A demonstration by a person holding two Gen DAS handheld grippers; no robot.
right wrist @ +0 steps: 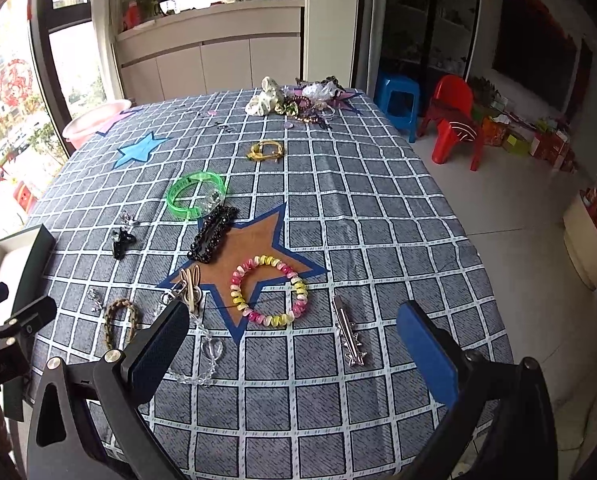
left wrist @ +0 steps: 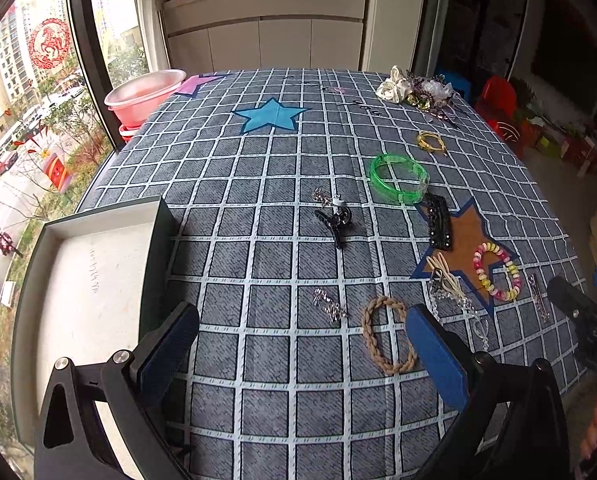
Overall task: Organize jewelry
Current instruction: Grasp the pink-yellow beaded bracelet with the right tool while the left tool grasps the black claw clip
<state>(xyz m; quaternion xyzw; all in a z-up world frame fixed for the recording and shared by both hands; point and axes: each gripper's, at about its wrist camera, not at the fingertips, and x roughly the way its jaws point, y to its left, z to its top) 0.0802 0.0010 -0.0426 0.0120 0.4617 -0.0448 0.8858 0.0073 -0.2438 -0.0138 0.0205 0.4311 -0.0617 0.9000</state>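
Observation:
Jewelry lies scattered on a checked grey cloth. A braided tan bracelet point(left wrist: 386, 334) point(right wrist: 120, 320) lies just ahead of my open left gripper point(left wrist: 302, 344). A small silver piece point(left wrist: 329, 306) lies left of the braid. My right gripper point(right wrist: 294, 336) hangs open above a pink-and-yellow coil bracelet point(right wrist: 269, 296) and a silver hair clip point(right wrist: 350, 338). Further off are a green bangle point(left wrist: 398, 178) point(right wrist: 194, 196), a black beaded clip point(left wrist: 438, 222) point(right wrist: 214, 236), a black claw clip point(left wrist: 336, 220) point(right wrist: 120, 242) and a clear bead strand point(right wrist: 208, 354). An open white-lined box point(left wrist: 94, 280) point(right wrist: 14, 256) sits at the left.
A heap of scrunchies and hair ties point(right wrist: 298, 100) and a yellow bracelet point(right wrist: 266, 150) lie at the far side. A pink basin point(left wrist: 146, 94) stands off the table's far left corner. Red chair point(right wrist: 454, 120) and blue stool point(right wrist: 398, 100) stand on the floor at right.

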